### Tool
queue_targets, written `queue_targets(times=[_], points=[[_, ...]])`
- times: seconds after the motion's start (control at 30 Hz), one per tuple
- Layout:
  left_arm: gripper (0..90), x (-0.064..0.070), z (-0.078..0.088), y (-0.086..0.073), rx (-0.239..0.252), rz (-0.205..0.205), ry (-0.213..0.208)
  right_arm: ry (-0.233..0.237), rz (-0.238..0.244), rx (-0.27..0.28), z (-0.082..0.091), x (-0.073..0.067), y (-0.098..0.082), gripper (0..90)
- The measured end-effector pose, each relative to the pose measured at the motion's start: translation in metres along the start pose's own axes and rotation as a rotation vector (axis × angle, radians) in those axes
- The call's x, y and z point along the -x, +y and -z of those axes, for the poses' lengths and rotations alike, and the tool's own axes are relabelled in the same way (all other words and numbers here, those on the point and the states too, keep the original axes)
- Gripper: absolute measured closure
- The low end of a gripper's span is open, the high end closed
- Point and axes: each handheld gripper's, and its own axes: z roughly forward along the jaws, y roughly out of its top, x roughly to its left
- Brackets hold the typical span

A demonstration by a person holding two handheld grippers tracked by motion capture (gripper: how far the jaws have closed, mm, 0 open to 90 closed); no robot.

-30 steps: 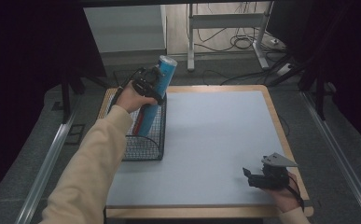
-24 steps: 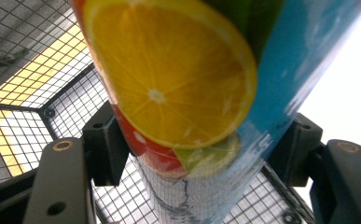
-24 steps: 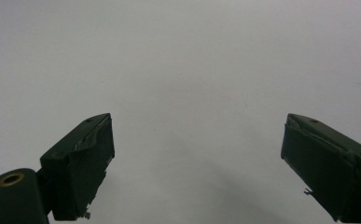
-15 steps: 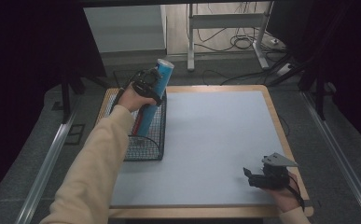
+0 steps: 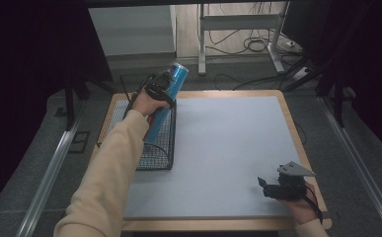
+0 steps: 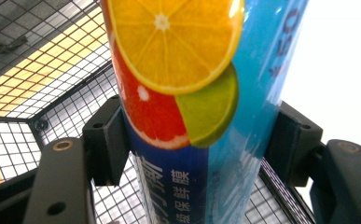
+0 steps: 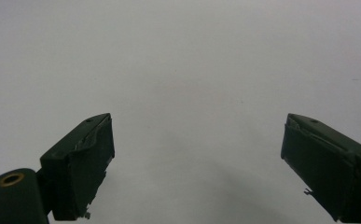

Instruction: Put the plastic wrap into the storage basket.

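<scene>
The left gripper (image 5: 163,89) has its jaws pinched on a tall blue cylindrical package (image 5: 165,106), a roll of cling film to judge by the printed citrus slices and Chinese lettering seen in the left gripper view (image 6: 192,116). In the high view the roll is tilted, its top end leaning away toward the far edge of the bench (image 5: 228,148) and its lower end down inside the black wire basket (image 5: 154,158) that stands at the bench's left side. The jaws grip the roll across its upper part, one black pad on each side, both pressed against the wrapper; the basket's mesh shows behind and below the roll in the left gripper view (image 6: 52,93), but whether the roll's bottom end touches the basket floor cannot be told. The person's left sleeve (image 5: 109,173), pale yellow, reaches in from the bottom left over the basket's near corner. The right gripper (image 5: 277,190) rests low near the bench's near right corner, well apart from the basket and the roll. Its jaws are spread wide with nothing between them, as the right gripper view shows over the bare light-grey bench surface (image 7: 192,70).
</scene>
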Motion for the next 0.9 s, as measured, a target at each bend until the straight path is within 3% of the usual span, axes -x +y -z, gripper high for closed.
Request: queue_targets(times=[0.23, 0.37, 0.57, 0.67, 0.9], points=[[32.0, -0.003, -0.012, 0.004, -0.048, 0.024, 0.019, 0.0, -0.003, 0.003, 0.001, 0.0, 0.0, 10.0], [32.0, -0.009, -0.017, 0.001, -0.05, 0.048, 0.016, 0.001, 0.001, 0.004, 0.001, 0.0, 0.0, 10.0], [32.0, -0.012, -0.024, -0.001, -0.063, 0.044, 0.04, 0.001, 0.003, 0.001, 0.0, -0.002, 0.0, 10.0], [31.9, -0.015, -0.027, -0.003, -0.055, 0.068, 0.049, 0.0, 0.003, 0.001, 0.0, -0.002, 0.0, 9.9], [31.6, -0.015, -0.028, -0.003, -0.058, 0.063, 0.05, 0.002, 0.005, 0.001, 0.0, -0.001, 0.0, 10.0]])
